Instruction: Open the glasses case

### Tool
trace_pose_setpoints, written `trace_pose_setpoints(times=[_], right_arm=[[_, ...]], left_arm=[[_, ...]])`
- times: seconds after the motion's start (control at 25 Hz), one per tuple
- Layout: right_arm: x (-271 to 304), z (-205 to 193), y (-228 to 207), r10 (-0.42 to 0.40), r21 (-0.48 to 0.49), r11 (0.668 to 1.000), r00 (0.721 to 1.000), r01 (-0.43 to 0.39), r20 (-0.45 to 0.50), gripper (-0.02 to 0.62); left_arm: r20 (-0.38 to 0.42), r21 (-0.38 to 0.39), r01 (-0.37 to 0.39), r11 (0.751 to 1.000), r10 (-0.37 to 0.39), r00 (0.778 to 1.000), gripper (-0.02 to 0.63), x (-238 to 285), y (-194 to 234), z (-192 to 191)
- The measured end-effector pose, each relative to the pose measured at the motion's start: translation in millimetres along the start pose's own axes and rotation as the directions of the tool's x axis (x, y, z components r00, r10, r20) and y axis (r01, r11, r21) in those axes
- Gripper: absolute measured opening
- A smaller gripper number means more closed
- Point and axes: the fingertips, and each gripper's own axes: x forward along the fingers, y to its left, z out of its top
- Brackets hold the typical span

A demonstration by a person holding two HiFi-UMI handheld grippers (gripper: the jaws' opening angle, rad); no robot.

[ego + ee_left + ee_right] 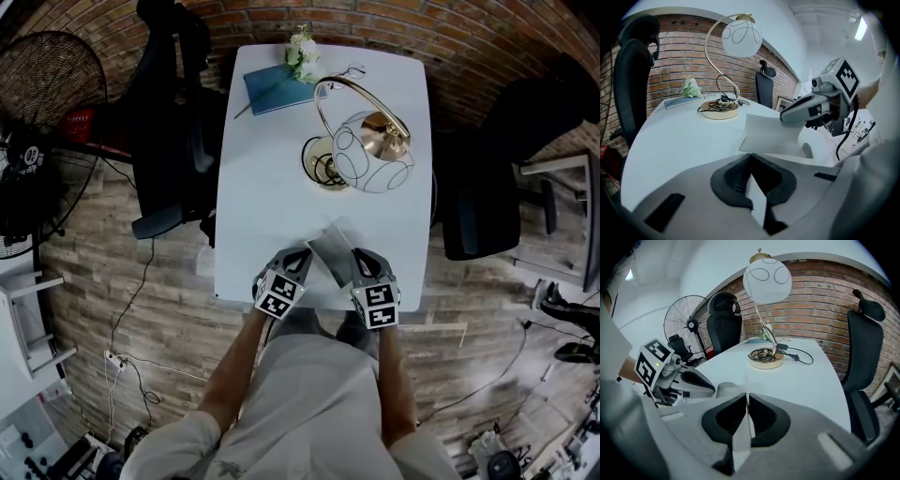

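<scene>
At the lower centre of the head view, near the front edge of the table [272, 187], we had the glasses case [330, 249] between our two tools. Our left gripper [302, 259] sat at its left side in the frame and our right gripper [360, 257] at its right, both slanting downward. Along the left gripper's own view, its jaws were pressed together on a thin pale edge. That edge seemed to be part of the case, though the wide-angle blur made us less than sure. A flat grey panel of the case rose just beyond the jaws. The right gripper's jaws were likewise clamped on a thin pale flap of the case.

Farther up the white table stood a lamp [370, 155] with a globe shade over a gold base. Toward the upper left of it lay a blue book [272, 89], just beside some white flowers [302, 52]. We saw a black chair [173, 112] left of the table and a brick wall [450, 37] across the top of the frame.
</scene>
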Motion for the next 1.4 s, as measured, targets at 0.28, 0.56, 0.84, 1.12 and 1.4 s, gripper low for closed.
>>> trace_pose_setpoints(times=[0.28, 0.56, 0.84, 1.12, 1.4], right_arm=[[1, 2, -4, -0.010, 0.008, 1.000, 1.000, 0.010, 0.000, 0.026], [2, 1, -9, -0.023, 0.013, 1.000, 1.000, 0.023, 0.003, 0.026], [5, -1, -17, -0.063, 0.000, 0.998, 0.998, 0.063, 0.006, 0.028], [6, -1, -17, -0.064, 0.011, 0.998, 0.998, 0.064, 0.002, 0.028], [5, -2, -18, -0.072, -0.005, 0.997, 0.997, 0.072, -0.006, 0.028]], left_arm=[[-0.001, 0.000, -0.003, 1.000, 0.003, 1.000, 0.006, -1, 1, 1], [-0.005, -0.005, -0.007, 1.000, 0.007, 1.000, 0.005, 0, 1, 0], [-0.002, -0.003, -0.010, 1.000, 0.010, 1.000, 0.005, 1, 1, 0], [-0.007, -0.005, -0.006, 1.000, 0.006, 1.000, 0.005, 1, 1, 0], [-0.009, -0.007, -0.006, 1.000, 0.005, 1.000, 0.005, 1, 1, 0]])
